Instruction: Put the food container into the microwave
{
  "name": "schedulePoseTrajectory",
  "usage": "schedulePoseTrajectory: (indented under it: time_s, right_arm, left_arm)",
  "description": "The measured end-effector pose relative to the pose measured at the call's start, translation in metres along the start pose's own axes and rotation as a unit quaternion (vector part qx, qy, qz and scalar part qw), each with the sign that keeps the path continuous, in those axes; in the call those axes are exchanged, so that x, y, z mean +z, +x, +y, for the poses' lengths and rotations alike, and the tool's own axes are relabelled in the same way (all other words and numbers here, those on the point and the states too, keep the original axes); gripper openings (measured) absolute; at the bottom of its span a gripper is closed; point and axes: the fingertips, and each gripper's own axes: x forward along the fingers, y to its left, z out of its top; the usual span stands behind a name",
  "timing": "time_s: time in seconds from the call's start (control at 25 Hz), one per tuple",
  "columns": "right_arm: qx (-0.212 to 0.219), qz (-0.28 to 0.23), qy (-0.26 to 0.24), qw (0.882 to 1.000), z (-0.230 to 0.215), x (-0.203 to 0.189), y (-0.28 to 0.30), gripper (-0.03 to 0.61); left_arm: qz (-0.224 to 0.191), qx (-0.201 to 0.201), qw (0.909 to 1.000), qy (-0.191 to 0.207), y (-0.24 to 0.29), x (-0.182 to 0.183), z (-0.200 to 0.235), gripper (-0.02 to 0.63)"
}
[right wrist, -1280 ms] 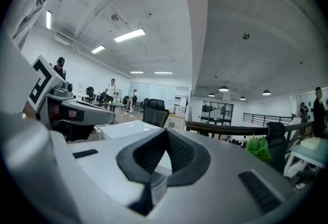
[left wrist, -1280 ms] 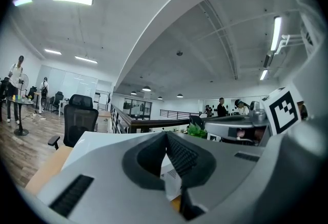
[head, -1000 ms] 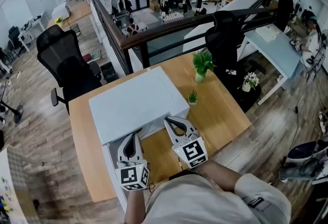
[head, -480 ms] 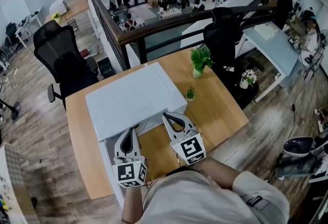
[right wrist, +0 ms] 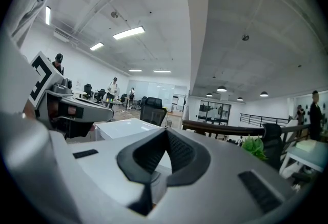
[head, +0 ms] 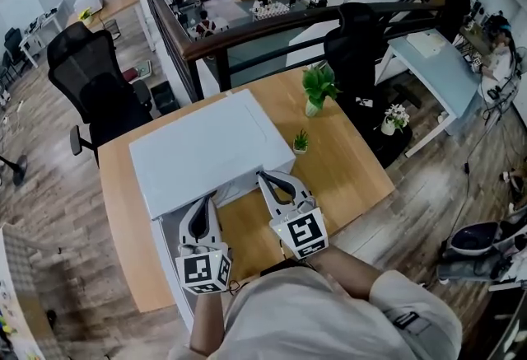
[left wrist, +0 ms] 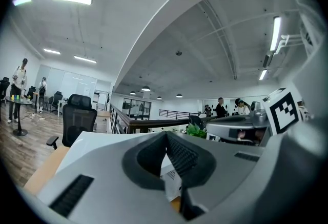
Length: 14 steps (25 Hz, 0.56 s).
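A white microwave (head: 206, 152) stands on the wooden table (head: 354, 177); I see its top from above, and it shows again in the left gripper view (left wrist: 97, 137) and the right gripper view (right wrist: 125, 126). A white panel (head: 169, 247), apparently its open door, juts from the front left corner toward me. My left gripper (head: 203, 202) (left wrist: 165, 134) is shut and empty above that panel. My right gripper (head: 262, 177) (right wrist: 165, 131), shut and empty too, points at the microwave's front. No food container is in any view.
A potted plant (head: 315, 86) and a tiny plant (head: 300, 140) stand on the table right of the microwave. A black office chair (head: 90, 78) is behind the table at the left, a railing (head: 247, 29) runs beyond it.
Both grippers keep their place in front of the microwave, still shut. Only the head view has shifted a little.
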Motion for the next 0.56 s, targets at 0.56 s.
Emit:
schedulePoseTrajectory:
  time_s: [0.56]
  right_arm:
    - [0.006,0.002,0.014,1.000,-0.0032,-0.0069,0.0046,0.003]
  left_arm:
    - [0.008,-0.003,1.0000,0.002,0.0080,-0.0020,-0.0030,0.012]
